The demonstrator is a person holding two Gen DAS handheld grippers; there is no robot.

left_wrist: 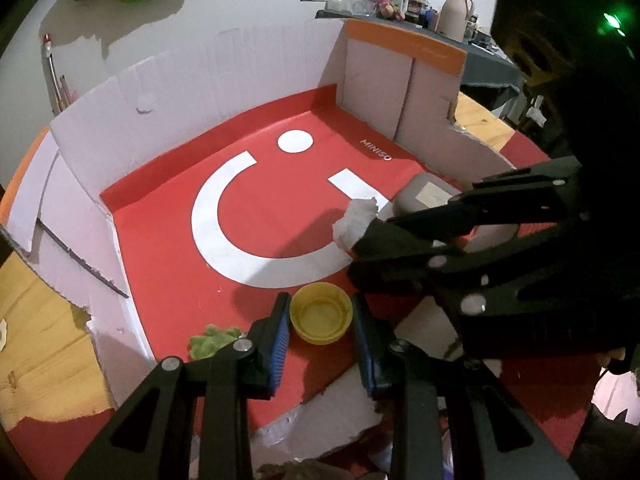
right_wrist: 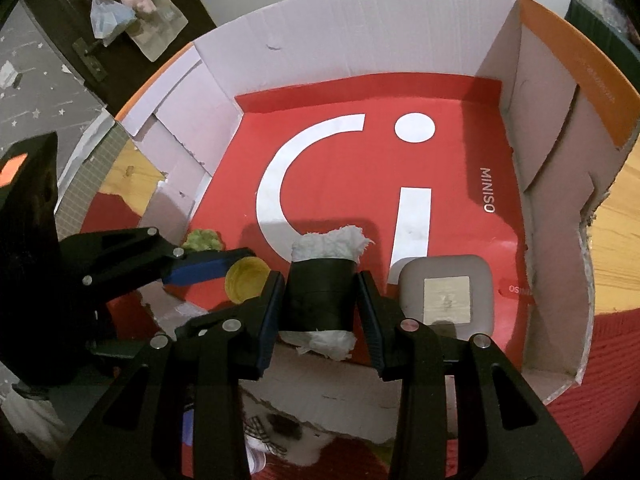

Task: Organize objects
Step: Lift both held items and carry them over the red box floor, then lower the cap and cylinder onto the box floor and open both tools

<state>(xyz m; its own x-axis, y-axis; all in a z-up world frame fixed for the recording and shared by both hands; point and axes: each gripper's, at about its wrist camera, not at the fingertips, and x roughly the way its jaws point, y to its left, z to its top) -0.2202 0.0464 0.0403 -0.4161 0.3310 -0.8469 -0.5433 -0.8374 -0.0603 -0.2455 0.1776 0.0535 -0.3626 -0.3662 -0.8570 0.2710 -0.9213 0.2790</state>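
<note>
The right tool (left_wrist: 362, 236) covers most of the towel roll (left_wrist: 357, 222) and part of the grey case (left_wrist: 424, 196) in the left wrist view. The left tool (right_wrist: 240, 270) overlaps the yellow cap (right_wrist: 246, 278) seen from the right wrist, and the green tuft (right_wrist: 202, 240) is half hidden. Shelf clutter (left_wrist: 384, 0) is too small to identify.
</note>
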